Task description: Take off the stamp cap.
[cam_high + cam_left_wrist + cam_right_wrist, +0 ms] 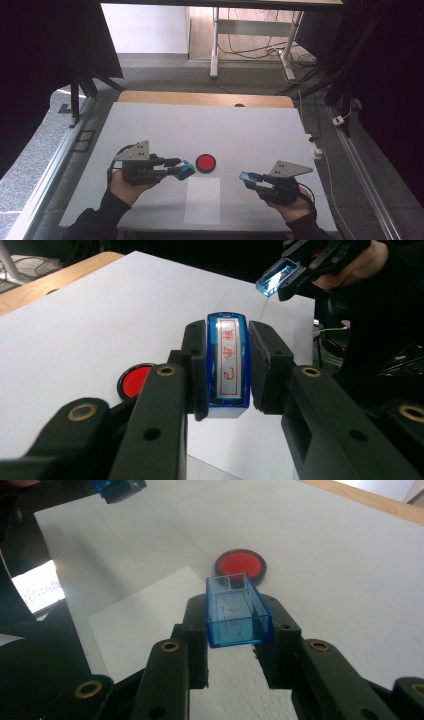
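A blue stamp (227, 365) with red characters on its white face sits between the jaws of my left gripper (228, 390), which is shut on it. In the high view that gripper (181, 169) is just left of a round red ink pad (205, 163) and points toward it. My right gripper (235, 630) is shut on a clear blue cap (237, 612), held open side up above the table. In the high view it (248, 178) is to the right of the pad, with the cap (245, 175) at its tip. The two grippers are apart.
A white sheet of paper (202, 200) lies on the grey mat (200, 125) just in front of the ink pad, between the two hands. A wooden table edge (200, 98) runs along the far side. Cables and frame legs stand on the floor beyond.
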{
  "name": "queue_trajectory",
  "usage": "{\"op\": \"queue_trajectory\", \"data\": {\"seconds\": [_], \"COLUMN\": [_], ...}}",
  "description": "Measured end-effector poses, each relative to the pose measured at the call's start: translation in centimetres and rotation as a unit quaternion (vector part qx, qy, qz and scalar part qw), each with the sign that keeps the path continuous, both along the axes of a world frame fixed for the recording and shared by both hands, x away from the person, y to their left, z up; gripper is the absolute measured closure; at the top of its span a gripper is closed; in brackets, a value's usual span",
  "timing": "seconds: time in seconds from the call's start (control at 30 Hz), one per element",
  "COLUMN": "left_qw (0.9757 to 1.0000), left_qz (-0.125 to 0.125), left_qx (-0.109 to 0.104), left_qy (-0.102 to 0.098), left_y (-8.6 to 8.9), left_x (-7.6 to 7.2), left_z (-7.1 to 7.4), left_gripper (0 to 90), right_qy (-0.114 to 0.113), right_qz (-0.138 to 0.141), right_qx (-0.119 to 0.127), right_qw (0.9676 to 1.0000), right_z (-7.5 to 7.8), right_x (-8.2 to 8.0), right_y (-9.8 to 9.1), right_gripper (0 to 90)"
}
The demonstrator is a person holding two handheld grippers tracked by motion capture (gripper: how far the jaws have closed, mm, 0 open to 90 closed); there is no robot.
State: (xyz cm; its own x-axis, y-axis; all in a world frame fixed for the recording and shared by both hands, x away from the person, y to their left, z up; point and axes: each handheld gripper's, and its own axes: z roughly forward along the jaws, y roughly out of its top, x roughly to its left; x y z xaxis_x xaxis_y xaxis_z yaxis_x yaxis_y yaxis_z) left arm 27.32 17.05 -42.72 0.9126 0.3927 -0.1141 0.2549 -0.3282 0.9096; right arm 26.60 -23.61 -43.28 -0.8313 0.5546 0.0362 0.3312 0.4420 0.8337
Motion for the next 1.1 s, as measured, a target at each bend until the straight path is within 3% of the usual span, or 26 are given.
{"op": "queue_trajectory", "data": {"seconds": [0.6,1.1], "left_qw": [0.9997,0.9993], "left_qz": [0.019,0.029], "left_qx": [0.013,0.022], "left_qy": [0.005,0.007], "left_y": [-0.3,-0.6], "left_x": [0.2,0.3], "left_z": [0.1,0.3], "left_gripper": [71.1,71.1], "right_qy": [0.025,0.053], "right_qz": [-0.082,-0.111], "right_qx": [-0.008,-0.011], "right_qw": [0.9962,0.9923], "right_z": [-1.3,-2.1], "right_x": [-1.4,-2.1], "right_y": [-4.0,-5.8], "right_gripper": [68.8,68.8]}}
